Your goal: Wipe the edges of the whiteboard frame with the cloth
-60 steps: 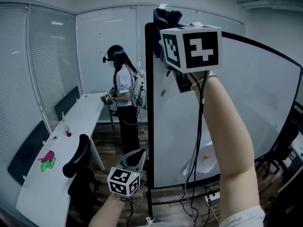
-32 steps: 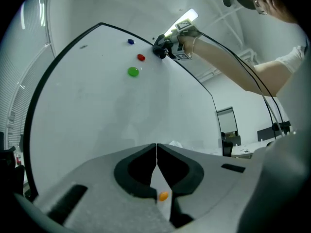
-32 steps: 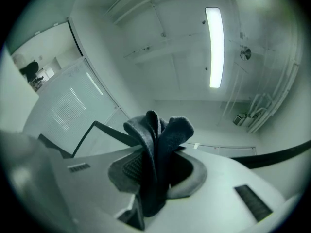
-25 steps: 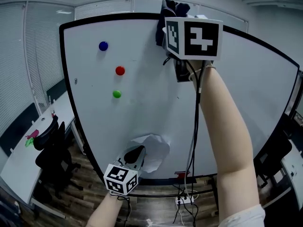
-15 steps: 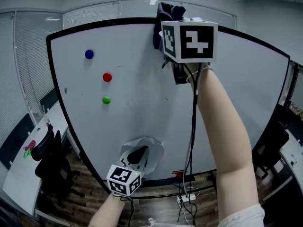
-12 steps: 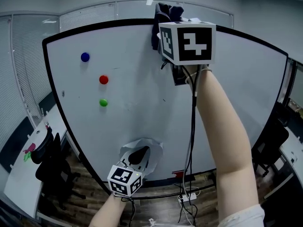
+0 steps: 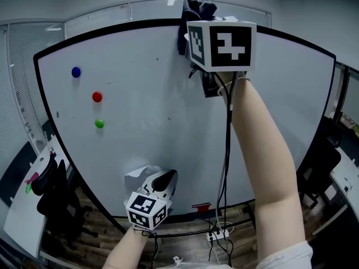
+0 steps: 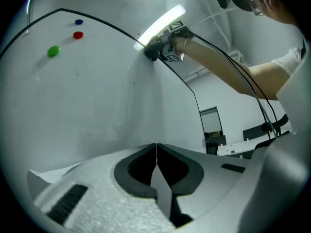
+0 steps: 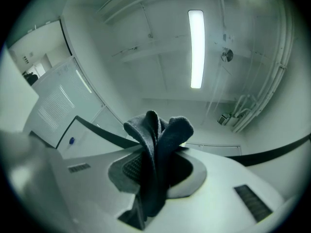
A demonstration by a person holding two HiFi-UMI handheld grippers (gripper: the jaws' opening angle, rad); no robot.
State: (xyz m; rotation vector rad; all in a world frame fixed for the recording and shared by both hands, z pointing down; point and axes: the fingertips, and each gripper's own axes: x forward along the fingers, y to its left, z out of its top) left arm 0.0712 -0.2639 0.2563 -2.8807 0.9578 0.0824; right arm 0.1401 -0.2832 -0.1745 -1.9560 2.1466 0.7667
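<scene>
A large whiteboard with a black frame fills the head view. My right gripper is raised to the middle of the frame's top edge, shut on a dark grey cloth that bunches over that edge. In the right gripper view the cloth sticks up from between the jaws, with the black frame running behind it. My left gripper hangs low near the board's bottom, jaws shut with nothing in them; the same left gripper faces the board in its own view.
Blue, red and green magnets sit on the board's left part. A crumpled white sheet hangs low on the board. Black office chairs and a white desk stand at left; cables trail on the wooden floor.
The view has swung from the board's side edge to face it, and keeps drifting so the magnets slide left. My right gripper stays on the top edge with the cloth.
</scene>
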